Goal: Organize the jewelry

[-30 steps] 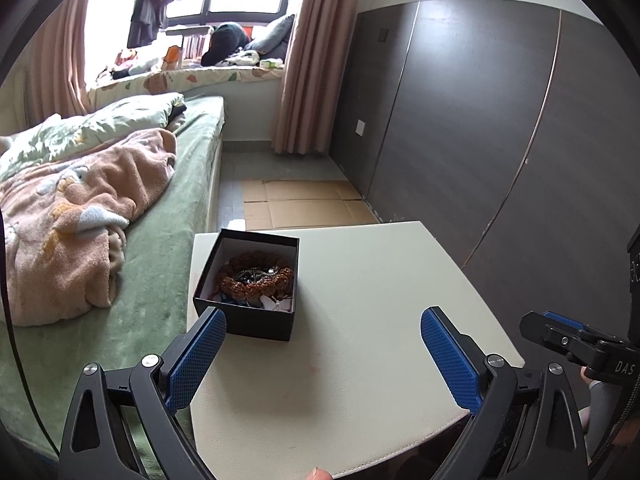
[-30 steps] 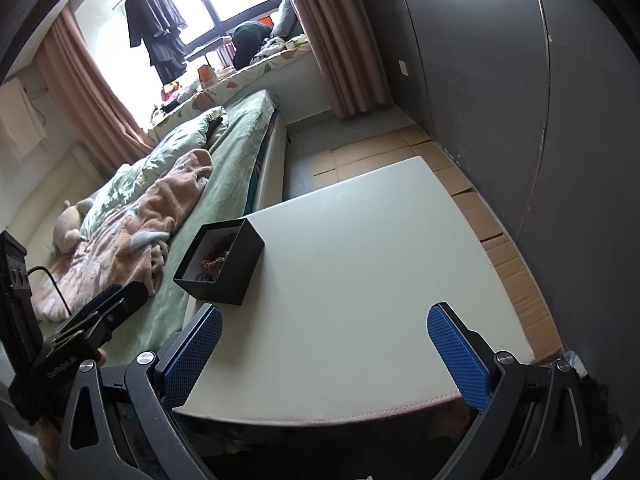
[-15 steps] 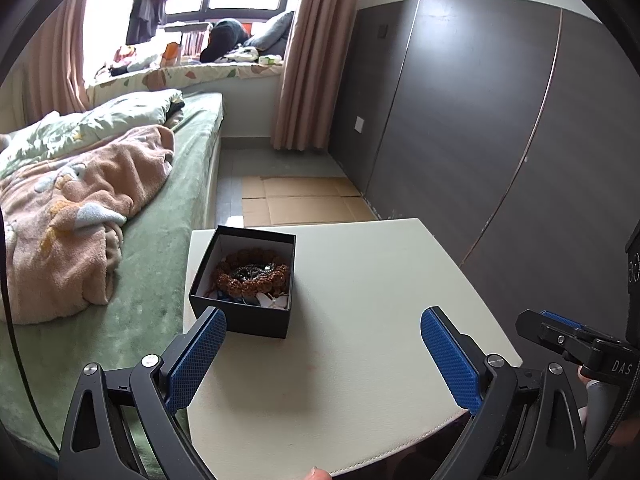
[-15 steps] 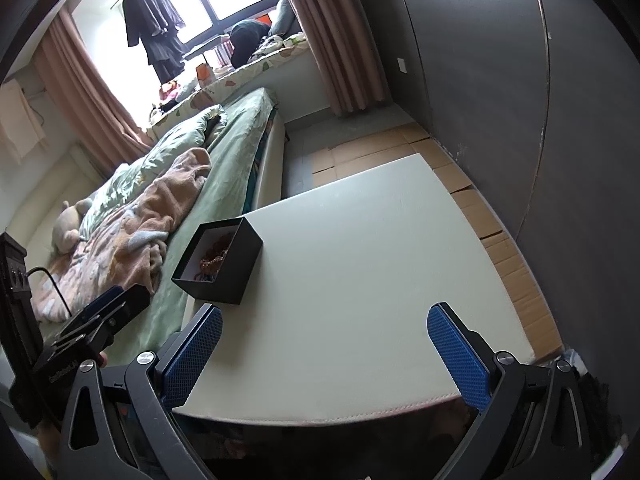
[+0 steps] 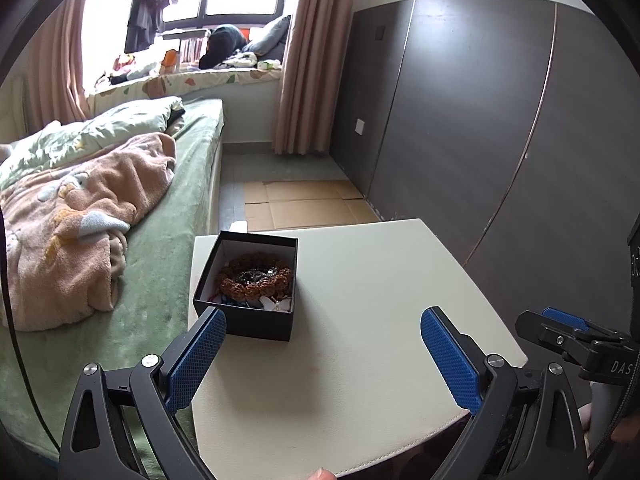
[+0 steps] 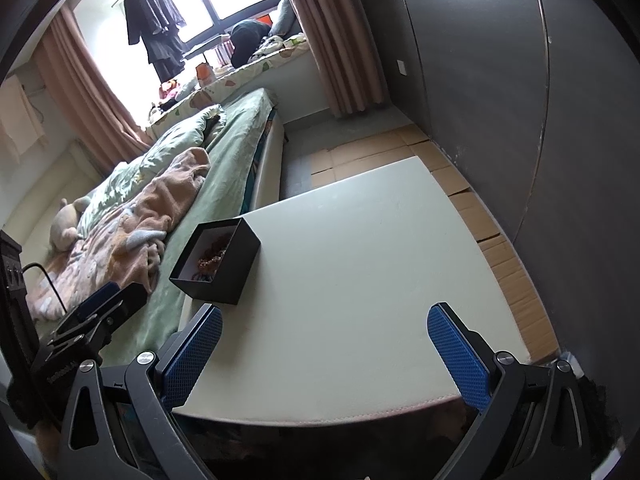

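The left claw (image 5: 322,354) has eased closer to the black box (image 5: 249,285).

Pink blanket (image 5: 76,216) on green bed (image 5: 168,248) (rumpled); cardboard (image 5: 304,204) on floor.

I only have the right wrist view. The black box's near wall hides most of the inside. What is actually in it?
Observer: In the left wrist view, the open black square box holds a coiled brown beaded bracelet ringing a darker piece I cannot identify.
Operator: Anything under the beads?
Observer: Yes, small white and blue bits lie along the box's near inner edge; they are too small to name.
Operator: Where is the left gripper relative to the box?
Observer: The left gripper is open over the white tabletop. Its left blue pad appears just in front of the box's near left corner. Whether they touch, I cannot tell.
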